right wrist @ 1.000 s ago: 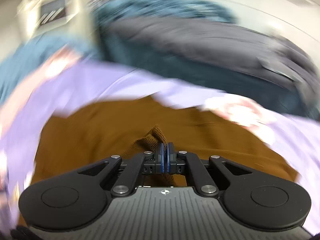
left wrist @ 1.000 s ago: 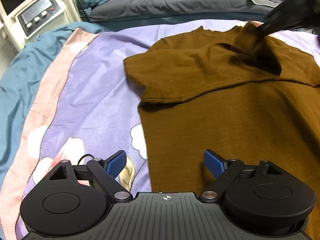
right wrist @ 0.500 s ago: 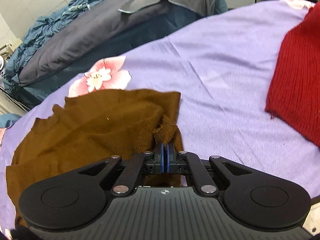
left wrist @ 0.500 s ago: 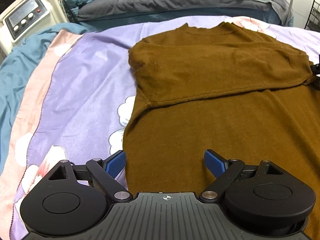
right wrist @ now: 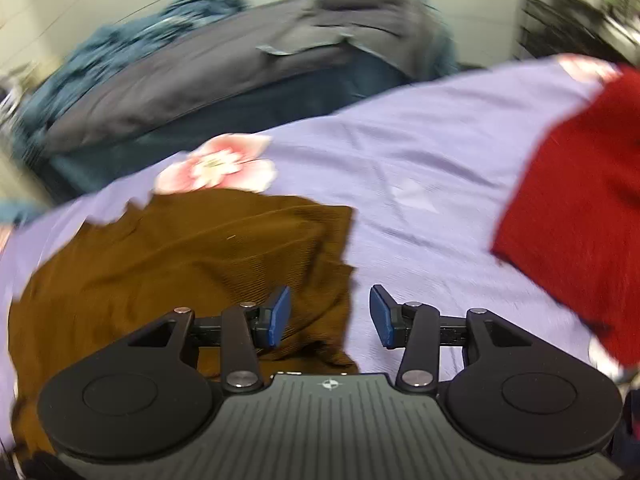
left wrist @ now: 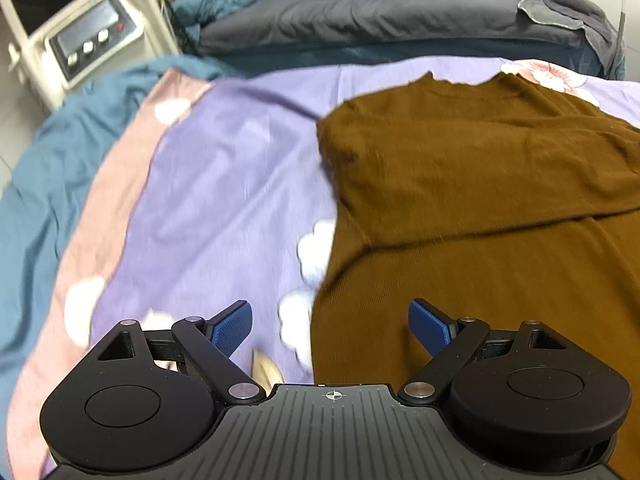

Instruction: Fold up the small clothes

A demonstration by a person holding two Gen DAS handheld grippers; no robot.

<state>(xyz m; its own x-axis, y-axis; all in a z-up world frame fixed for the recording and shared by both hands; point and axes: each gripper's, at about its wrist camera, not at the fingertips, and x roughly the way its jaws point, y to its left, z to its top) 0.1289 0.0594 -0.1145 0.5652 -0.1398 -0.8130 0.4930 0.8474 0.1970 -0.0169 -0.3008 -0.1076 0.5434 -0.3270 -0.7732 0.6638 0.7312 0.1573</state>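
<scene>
Right gripper (right wrist: 330, 316) hangs over the right edge of the brown sweater (right wrist: 180, 264), its jaws opening; the blue pads (right wrist: 280, 314) stand apart, and the cloth lies under the gap without either pad pressing on it. Beneath the left pad the sweater's edge is bunched into a soft ridge, while the right pad sits over bare purple bedsheet (right wrist: 420, 184).

Left gripper (left wrist: 330, 328) is spread wide over the sweater's (left wrist: 480, 200) opposite edge, nothing between its jaws: one pad (left wrist: 232, 328) is over the sheet (left wrist: 224, 184), the other over brown cloth. From this side the sweater reads more fully. It lies flat on the bed, neckline at the far end, with one sleeve (left wrist: 500, 184) folded across the chest so that its lower edge runs as a line over the body.

Only the right wrist view shows the red knit garment (right wrist: 580, 216), lying on the sheet well apart from the sweater, and the pink flower print (right wrist: 216, 166) just beyond the sweater's collar. Only the left view shows the white machine (left wrist: 80, 40) with a screen and buttons beside the bed, and the teal blanket (left wrist: 44, 184) along the sheet's pink border. Both views show a dark grey pillow (left wrist: 400, 12) and rumpled blue bedding (right wrist: 132, 36) at the head of the bed. Both pictures are blurred.
</scene>
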